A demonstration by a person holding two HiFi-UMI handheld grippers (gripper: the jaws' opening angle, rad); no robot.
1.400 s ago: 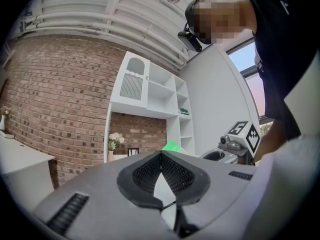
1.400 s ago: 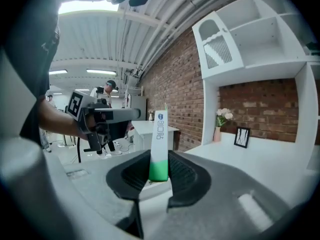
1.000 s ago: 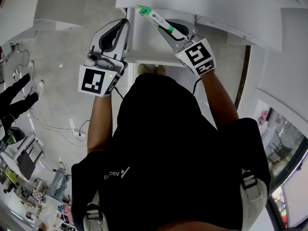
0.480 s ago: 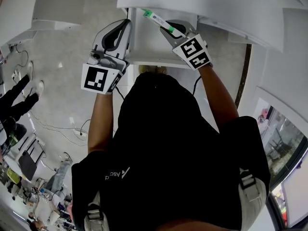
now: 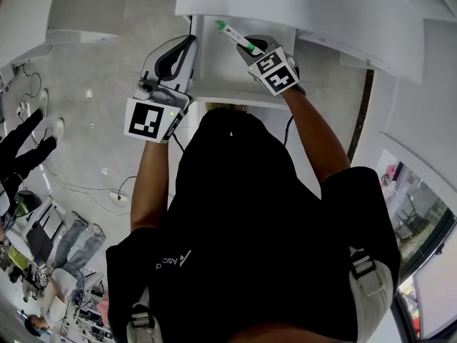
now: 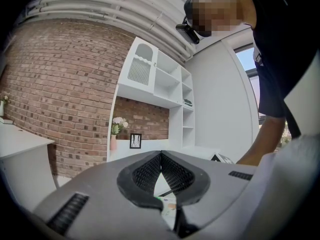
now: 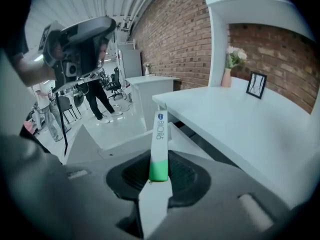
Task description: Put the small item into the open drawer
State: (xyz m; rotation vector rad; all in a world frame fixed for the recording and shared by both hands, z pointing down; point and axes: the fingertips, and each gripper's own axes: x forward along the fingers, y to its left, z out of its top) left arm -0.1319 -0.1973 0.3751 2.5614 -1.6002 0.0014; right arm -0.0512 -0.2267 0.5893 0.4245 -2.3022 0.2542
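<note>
The small item is a white tube with a green end [image 5: 233, 35]. My right gripper [image 5: 250, 48] is shut on its green end, and the white end points forward over the open white drawer [image 5: 214, 73] under the desk top [image 5: 300, 2]. In the right gripper view the tube [image 7: 160, 134] stands straight out from between the pads, above the desk's front edge [image 7: 165, 106]. My left gripper [image 5: 187, 40] hovers at the drawer's left side, shut and holding nothing. In the left gripper view its fingertips [image 6: 161, 155] meet.
A vase of flowers [image 7: 229, 66] and a small picture frame [image 7: 256, 86] stand on the white desk by the brick wall. White shelves [image 6: 170, 99] rise behind. People's legs [image 5: 25, 138] and cables [image 5: 114, 191] are on the floor to the left.
My right gripper has carried the tube forward and slightly left, further over the drawer. The left gripper has stayed almost where it was.
</note>
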